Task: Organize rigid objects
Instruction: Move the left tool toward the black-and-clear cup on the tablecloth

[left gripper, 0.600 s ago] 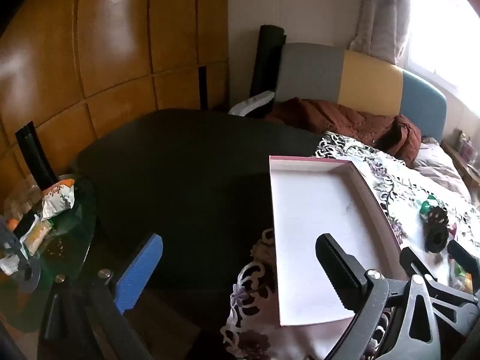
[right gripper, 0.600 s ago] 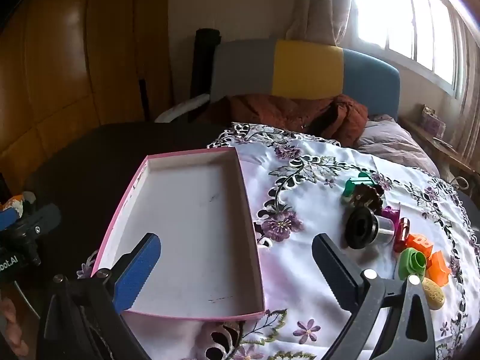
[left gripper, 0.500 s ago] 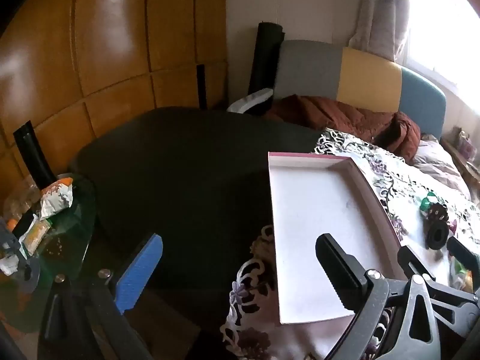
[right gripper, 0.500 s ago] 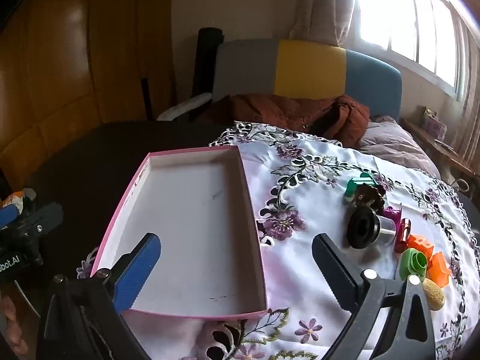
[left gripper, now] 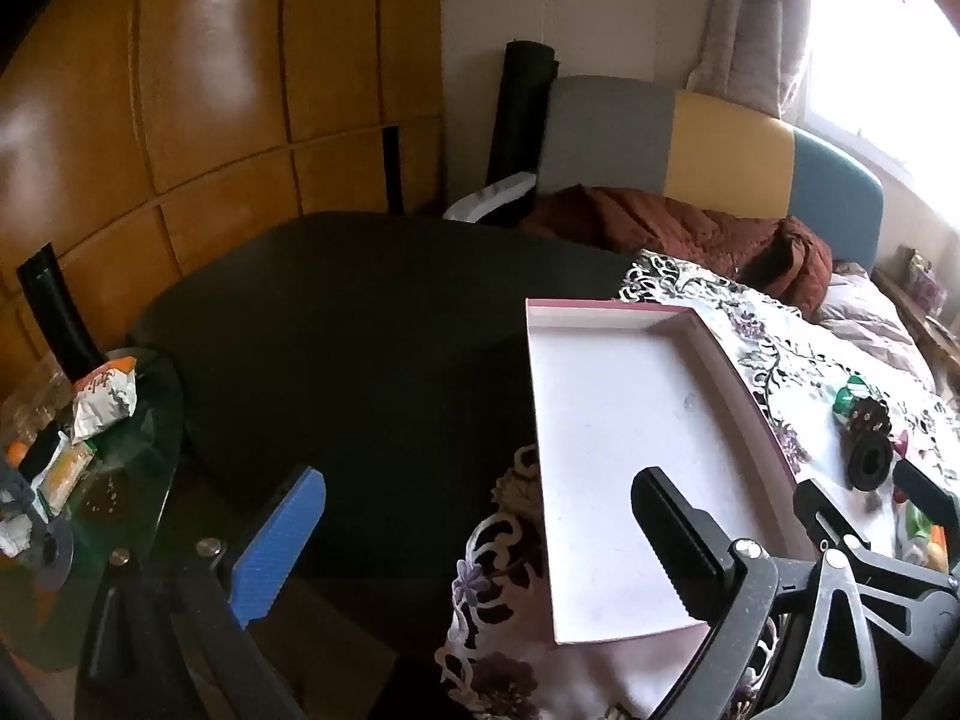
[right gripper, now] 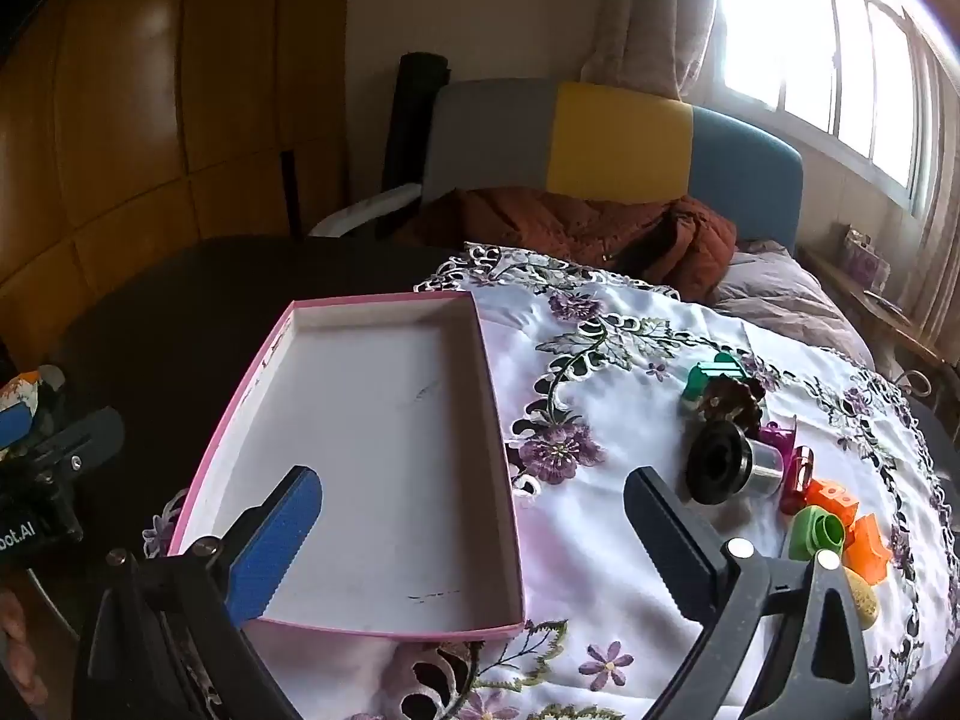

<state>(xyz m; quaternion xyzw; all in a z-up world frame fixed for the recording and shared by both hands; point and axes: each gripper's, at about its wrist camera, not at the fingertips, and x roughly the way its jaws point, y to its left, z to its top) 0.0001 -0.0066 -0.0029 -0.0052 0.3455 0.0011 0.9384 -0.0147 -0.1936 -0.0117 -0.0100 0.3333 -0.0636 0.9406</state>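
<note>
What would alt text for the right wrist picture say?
Open, empty tongs hover above an empty pink box on a floral tablecloth. Small toys cluster to the box's right.

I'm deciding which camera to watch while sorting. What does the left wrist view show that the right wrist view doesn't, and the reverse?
Only the left wrist view shows the glass side table with the snack packet on it. Only the right wrist view shows the orange blocks, the green cup and the window. Both show the empty pink-edged tray, the black cylinder, the embroidered cloth and the patchwork headboard. The left gripper and the right gripper both stand open, holding nothing.
</note>
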